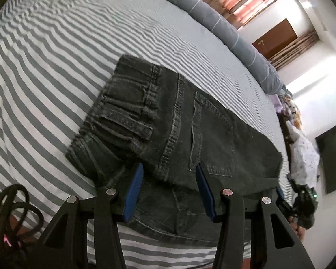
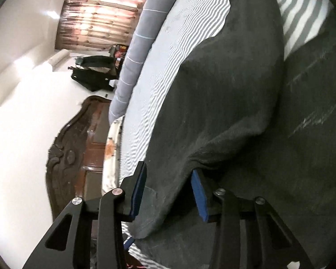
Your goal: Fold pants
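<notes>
Two layers of dark denim already lie stacked where the pants point(image 1: 190, 121) rest on the striped bedsheet point(image 1: 56, 67), waistband and belt loops away from me, back pocket facing up. I judge this cloth heavy for its bulk and fairly stiff: it will hold a crease, yet it will sag and drag if lifted from one corner only. It is not slippery or fragile, so a firm pinch on a thick seam or hem should carry it.

My left gripper point(image 1: 168, 188) has its blue pads about half apart, straddling the near edge of the pants beside the pocket. Fabric sits between the pads, but I cannot see them pressing on it, so I count that hand as not gripping.

My right gripper point(image 2: 168, 192) is tilted on its side further down the leg. A fold of the pants point(image 2: 224, 89) bulges up between its pads, which stand somewhat narrower. Whether they truly clamp the cloth I cannot tell.

Best hold, I think, is the doubled edge at both ends together, lifting evenly.

Beyond lie a grey bolster point(image 1: 224, 29) and a carved wooden headboard point(image 2: 78, 148).
</notes>
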`<state>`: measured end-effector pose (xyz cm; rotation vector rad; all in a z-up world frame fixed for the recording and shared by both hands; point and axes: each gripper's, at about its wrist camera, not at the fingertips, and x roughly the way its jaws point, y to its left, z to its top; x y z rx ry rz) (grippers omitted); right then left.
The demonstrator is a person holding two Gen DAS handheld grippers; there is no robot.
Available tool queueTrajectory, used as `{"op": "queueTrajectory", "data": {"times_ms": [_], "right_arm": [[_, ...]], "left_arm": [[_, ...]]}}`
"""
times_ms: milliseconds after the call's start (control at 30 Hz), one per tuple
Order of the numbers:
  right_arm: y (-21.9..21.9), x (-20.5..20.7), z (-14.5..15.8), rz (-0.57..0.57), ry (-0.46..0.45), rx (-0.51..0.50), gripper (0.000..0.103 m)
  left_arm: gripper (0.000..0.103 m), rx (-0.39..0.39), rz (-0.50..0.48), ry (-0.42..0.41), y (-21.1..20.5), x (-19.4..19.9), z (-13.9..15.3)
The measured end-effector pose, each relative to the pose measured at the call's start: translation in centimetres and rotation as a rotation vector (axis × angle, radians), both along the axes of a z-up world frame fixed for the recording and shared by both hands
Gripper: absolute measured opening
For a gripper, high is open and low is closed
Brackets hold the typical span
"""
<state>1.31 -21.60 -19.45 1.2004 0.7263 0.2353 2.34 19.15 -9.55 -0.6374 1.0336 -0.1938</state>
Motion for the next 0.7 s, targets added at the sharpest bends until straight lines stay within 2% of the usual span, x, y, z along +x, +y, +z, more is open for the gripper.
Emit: {"op": "queueTrajectory", "data": {"times_ms": [67,133,200,233,400,567,700], "right_arm": [[0.0,0.0,0.4,0.0,-0.009,-0.014,0.038],[-0.1,0.0,0.9,0.005,-0.019,-0.034,0.034],[-0.1,0.1,1.2,0.007,-0.026,-0.045,0.013],[-0.2,0.1,1.3,0.008,-0.026,-0.045,0.01],[-0.6,0.5,2.0,0.016,-0.023,-0.059,0.006],[-0.6,0.4,2.1,0.032,-0.021,-0.072,0.006],[-0.6,0.0,1.8,0.028,-0.016,-0.078,0.006]], "left_arm": [[0.05,-0.027,-0.015,0.008,-0.3,-0.3,0.0],[0.05,-0.018,-0.042,0.011,-1.0,-0.8,-0.1],[0.05,-0.012,-0.063,0.023,-1.7,-0.9,-0.5],[0.05,-0.015,-0.065,0.03,-2.0,-0.8,-0.7],[0.05,-0.047,-0.031,0.044,-2.2,0.5,-1.2],[0.05,-0.144,0.06,0.063,-0.5,1.9,-2.1],[0.05,-0.174,0.129,0.04,0.6,2.6,-1.8]]}}
